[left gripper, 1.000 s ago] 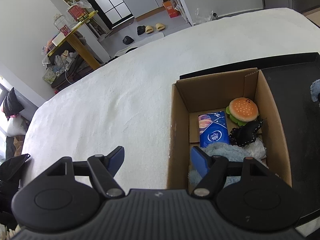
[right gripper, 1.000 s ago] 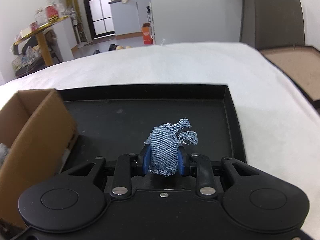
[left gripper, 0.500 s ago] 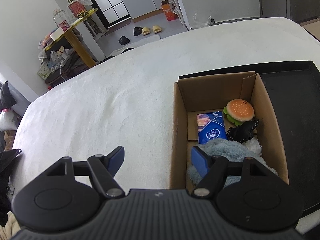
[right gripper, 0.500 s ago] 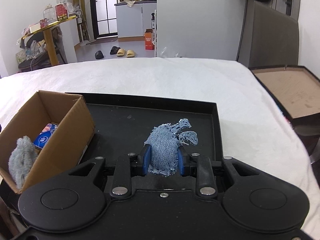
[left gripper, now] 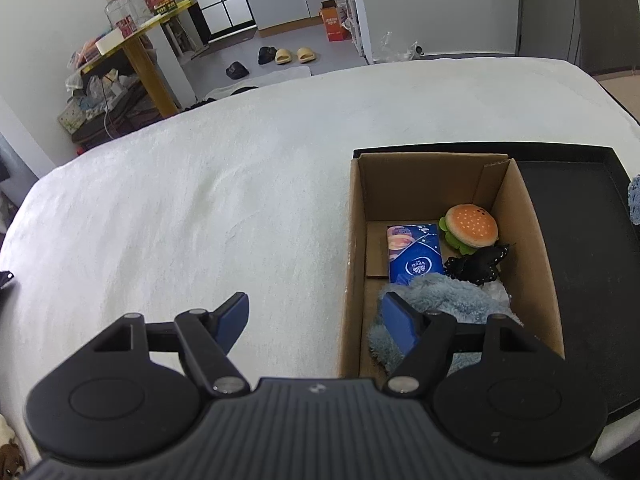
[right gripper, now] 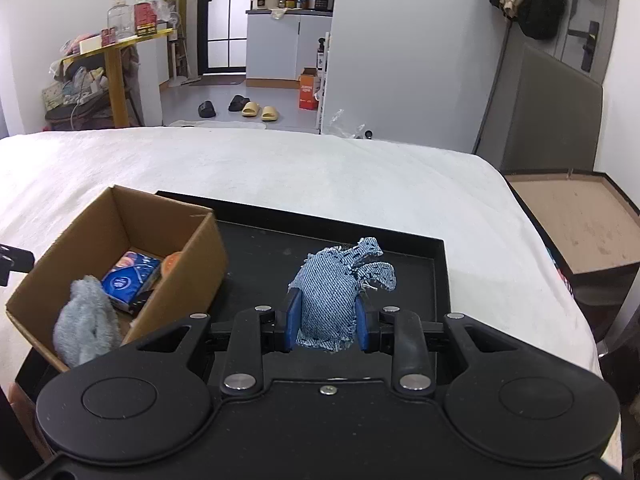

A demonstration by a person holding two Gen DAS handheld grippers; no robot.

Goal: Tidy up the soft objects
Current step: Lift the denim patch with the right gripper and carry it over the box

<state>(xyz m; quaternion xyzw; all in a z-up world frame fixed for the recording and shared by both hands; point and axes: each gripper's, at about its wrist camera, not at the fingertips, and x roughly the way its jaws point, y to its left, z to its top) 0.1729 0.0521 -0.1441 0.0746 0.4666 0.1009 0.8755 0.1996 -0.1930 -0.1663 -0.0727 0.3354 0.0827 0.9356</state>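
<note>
A frayed scrap of blue denim cloth (right gripper: 334, 296) sits at the centre of the right wrist view, pinched between the blue pads of the right gripper (right gripper: 326, 322), raised above the black rectangular tray (right gripper: 404, 256). At lower left there stands the open brown cardboard box (right gripper: 188, 256), holding a fluffy grey-blue cloth (left gripper: 444, 300), a blue tissue pack (left gripper: 415, 254) whose logo is too small to read, a plush hamburger toy (left gripper: 472, 226) and a black lacy item (left gripper: 478, 266) that is hard to make out. The left gripper (left gripper: 314, 316) is spread wide and holds nothing, its right finger covering part of the fluffy cloth.
</note>
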